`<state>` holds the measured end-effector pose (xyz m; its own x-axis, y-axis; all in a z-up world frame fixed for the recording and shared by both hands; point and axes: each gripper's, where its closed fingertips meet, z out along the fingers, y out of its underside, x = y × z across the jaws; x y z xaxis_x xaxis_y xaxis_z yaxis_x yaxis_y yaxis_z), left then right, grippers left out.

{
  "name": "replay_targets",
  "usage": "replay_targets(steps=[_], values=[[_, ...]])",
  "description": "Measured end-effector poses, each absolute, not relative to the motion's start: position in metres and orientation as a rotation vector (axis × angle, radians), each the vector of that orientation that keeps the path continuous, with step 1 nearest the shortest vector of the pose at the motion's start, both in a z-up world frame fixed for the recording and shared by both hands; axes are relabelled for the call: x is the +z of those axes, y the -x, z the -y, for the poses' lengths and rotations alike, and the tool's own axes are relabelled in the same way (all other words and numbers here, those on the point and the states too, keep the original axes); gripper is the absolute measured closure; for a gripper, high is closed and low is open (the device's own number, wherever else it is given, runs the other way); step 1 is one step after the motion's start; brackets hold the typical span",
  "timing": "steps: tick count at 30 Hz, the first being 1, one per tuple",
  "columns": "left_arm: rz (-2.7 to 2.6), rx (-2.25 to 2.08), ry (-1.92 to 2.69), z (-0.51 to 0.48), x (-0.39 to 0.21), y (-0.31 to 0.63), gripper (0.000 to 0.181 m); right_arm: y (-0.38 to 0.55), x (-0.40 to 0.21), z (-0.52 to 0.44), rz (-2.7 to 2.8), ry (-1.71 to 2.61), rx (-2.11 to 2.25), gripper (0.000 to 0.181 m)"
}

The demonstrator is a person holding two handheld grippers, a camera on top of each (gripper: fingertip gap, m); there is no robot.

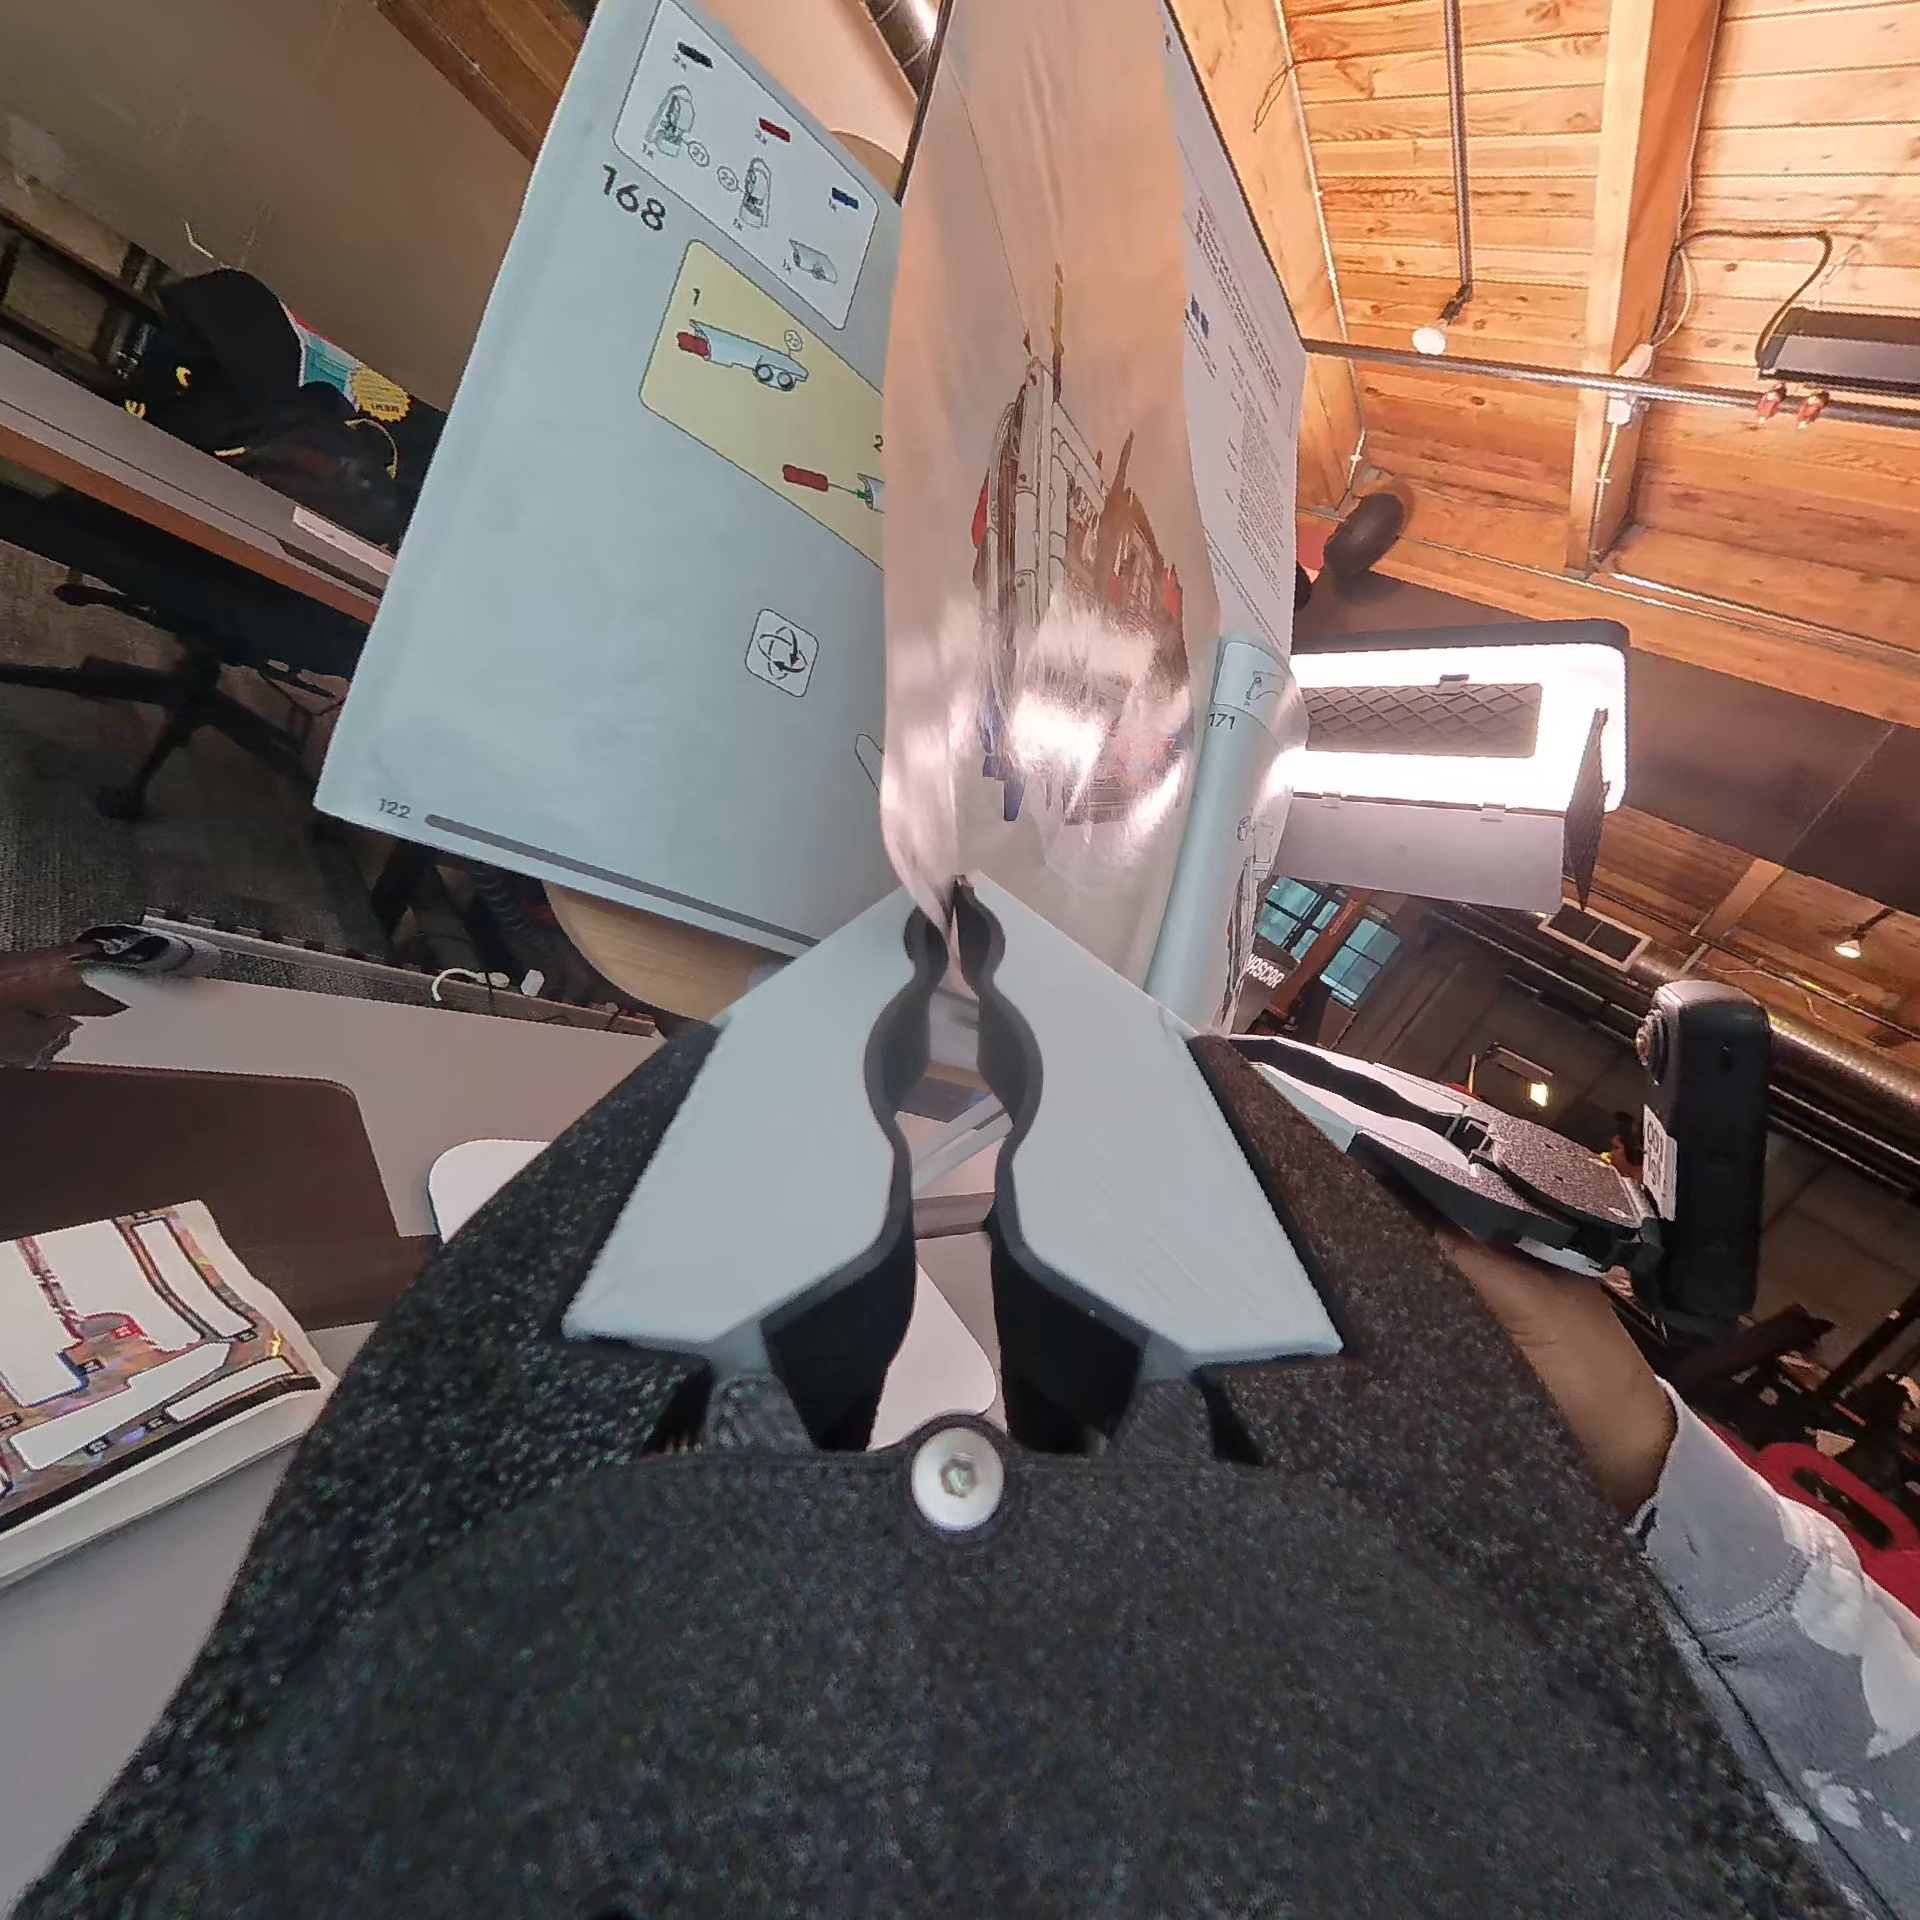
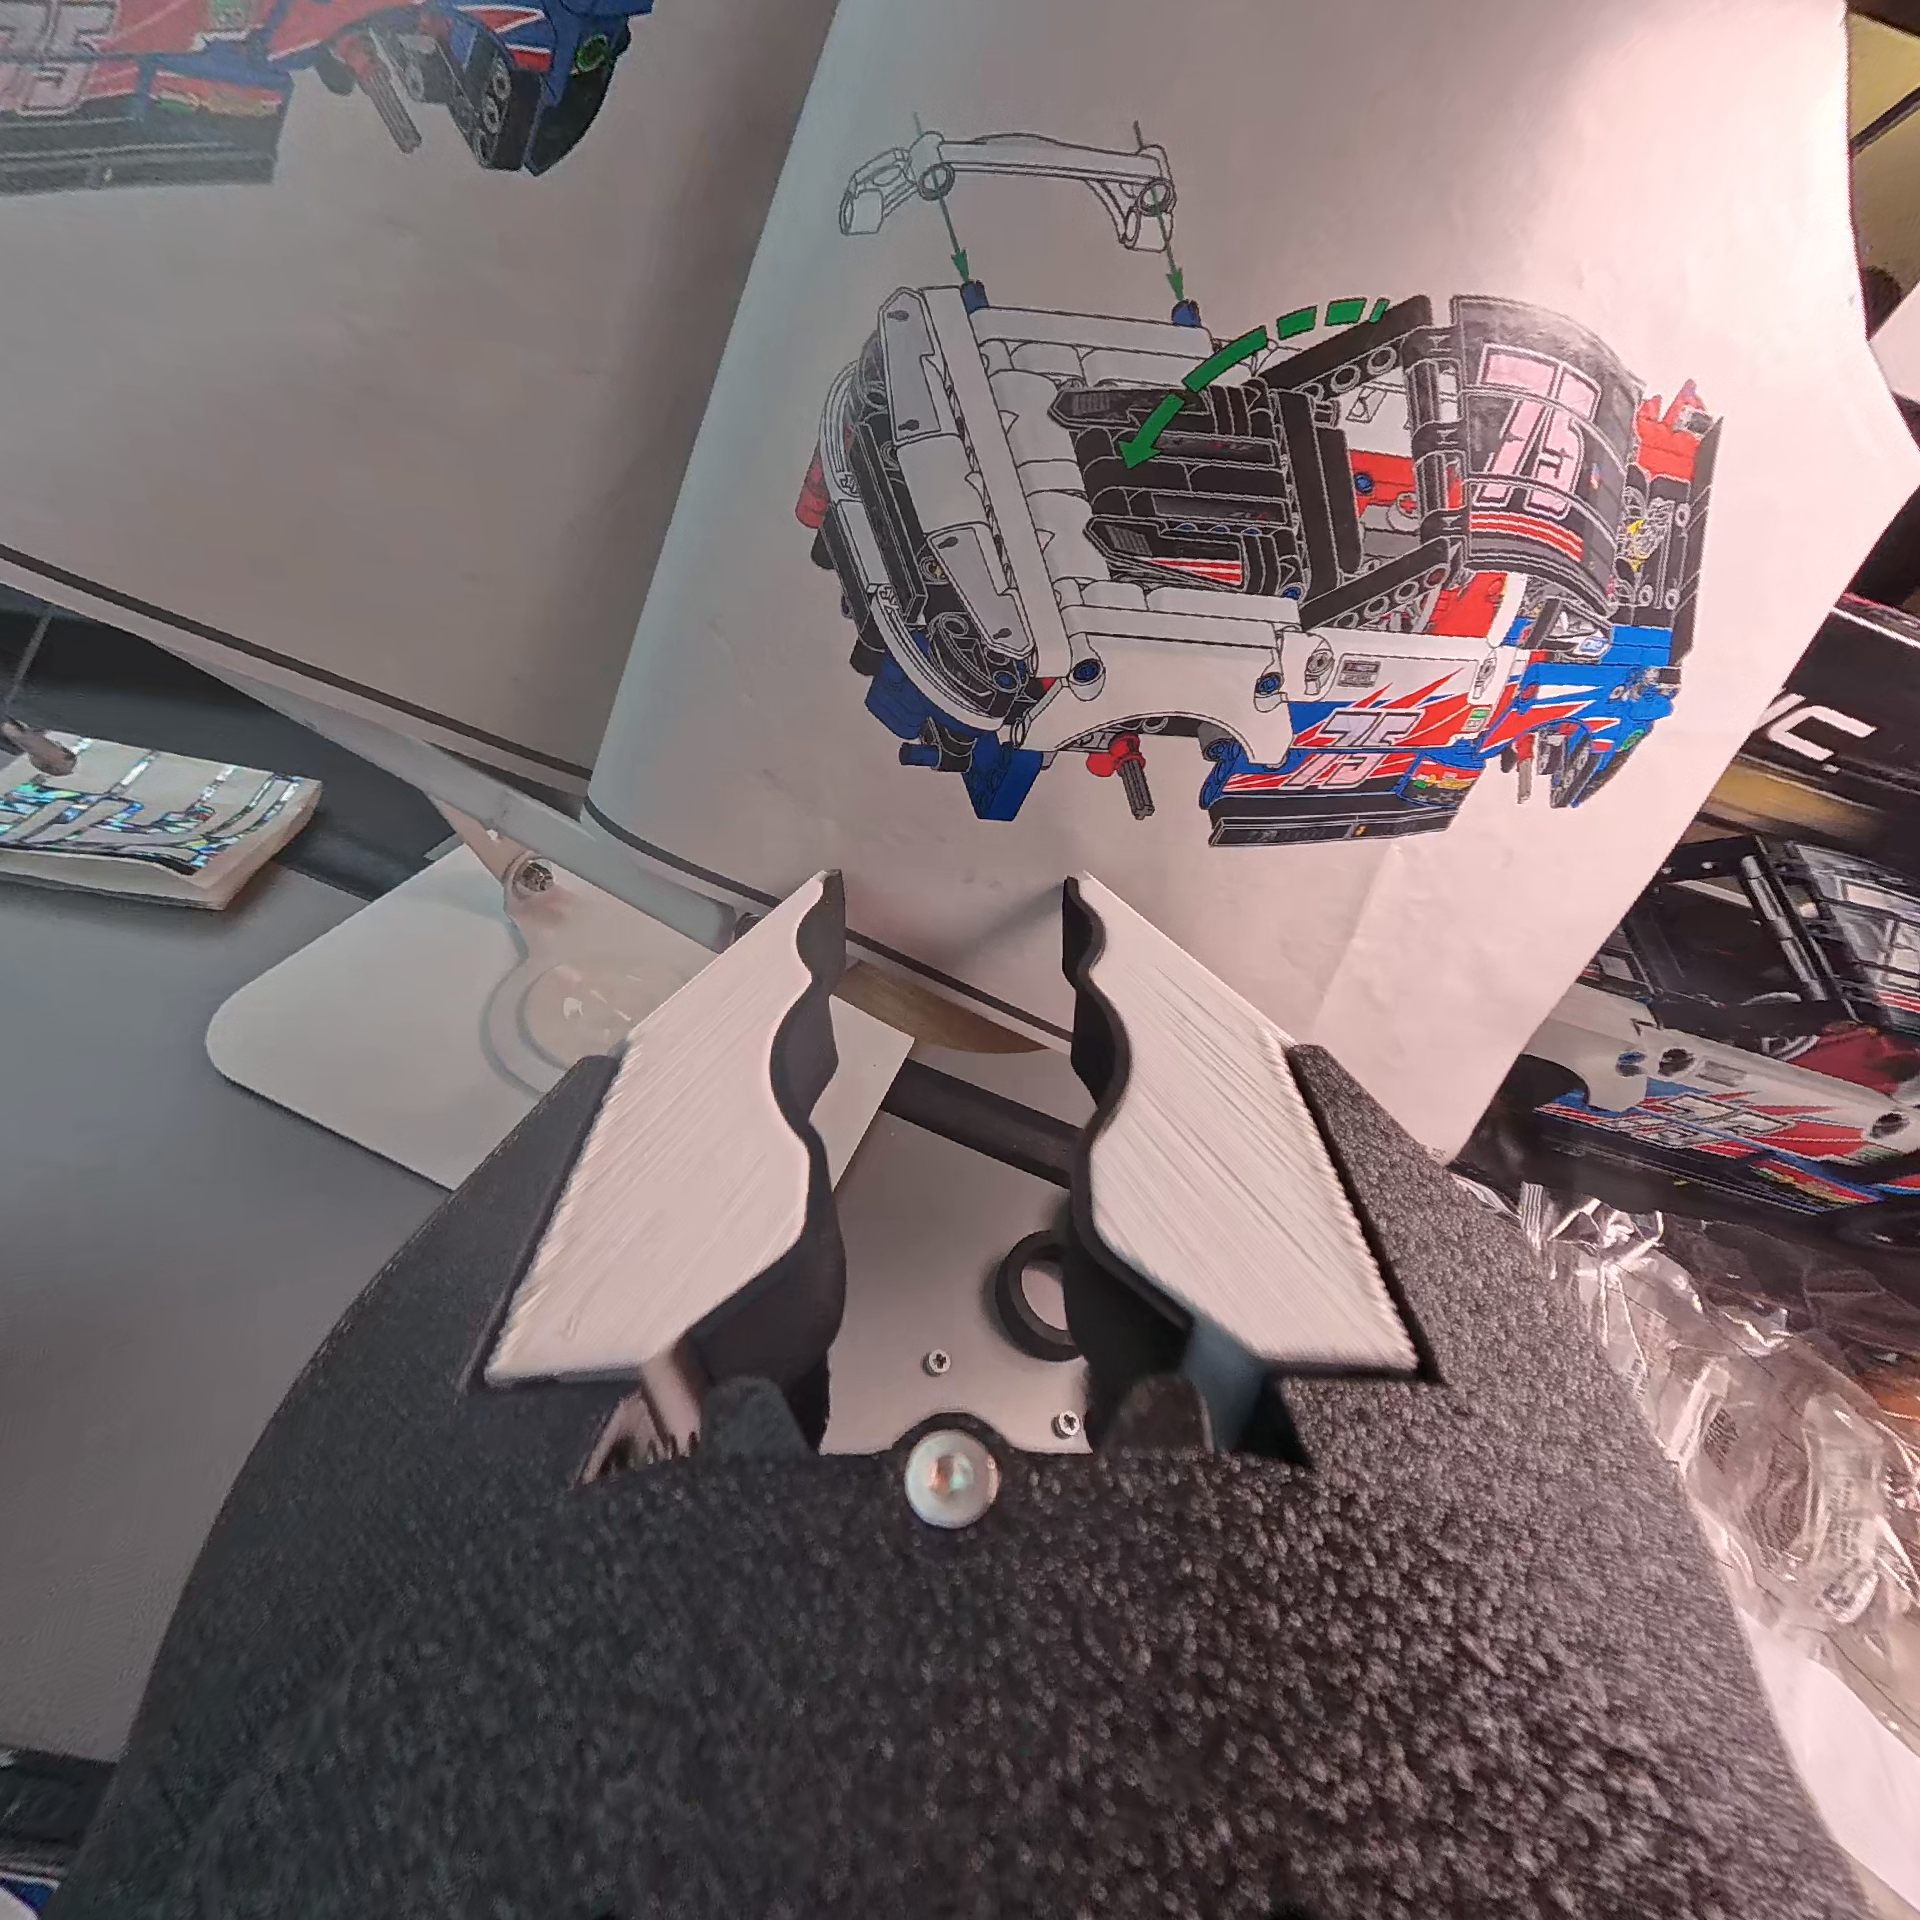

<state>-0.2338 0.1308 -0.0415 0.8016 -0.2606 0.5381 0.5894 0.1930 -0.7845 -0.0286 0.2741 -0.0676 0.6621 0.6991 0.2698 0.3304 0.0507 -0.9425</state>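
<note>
An open instruction booklet (image 1: 623, 499) stands propped on a white metal stand (image 2: 343, 1039). My left gripper (image 1: 953, 902) is shut on the bottom corner of one page (image 1: 1039, 520), which is lifted edge-on and bears a drawing of a toy car. In the right wrist view the same curled page (image 2: 1195, 520) shows a red, white and blue car model. My right gripper (image 2: 951, 894) is open and empty, its fingertips just below that page's lower edge. The right gripper's body (image 1: 1507, 1174) also shows to the right in the left wrist view.
A second thick booklet (image 1: 125, 1351) lies flat on the grey table at the left and shows in the right wrist view too (image 2: 156, 821). A printed box (image 2: 1766, 987) and clear plastic bags (image 2: 1766, 1455) sit at the right. A lit light panel (image 1: 1455, 769) stands behind. One gripper's finger ends stand about 25 centimeters off the other's.
</note>
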Motion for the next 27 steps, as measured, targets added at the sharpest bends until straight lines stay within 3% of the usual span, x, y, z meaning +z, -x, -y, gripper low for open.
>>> replay_targets(steps=[27], values=[[0.302,-0.62,1.239,-0.127,-0.04,0.23,0.181,0.016,-0.076,-0.279,0.907,1.571,0.308,0.137]])
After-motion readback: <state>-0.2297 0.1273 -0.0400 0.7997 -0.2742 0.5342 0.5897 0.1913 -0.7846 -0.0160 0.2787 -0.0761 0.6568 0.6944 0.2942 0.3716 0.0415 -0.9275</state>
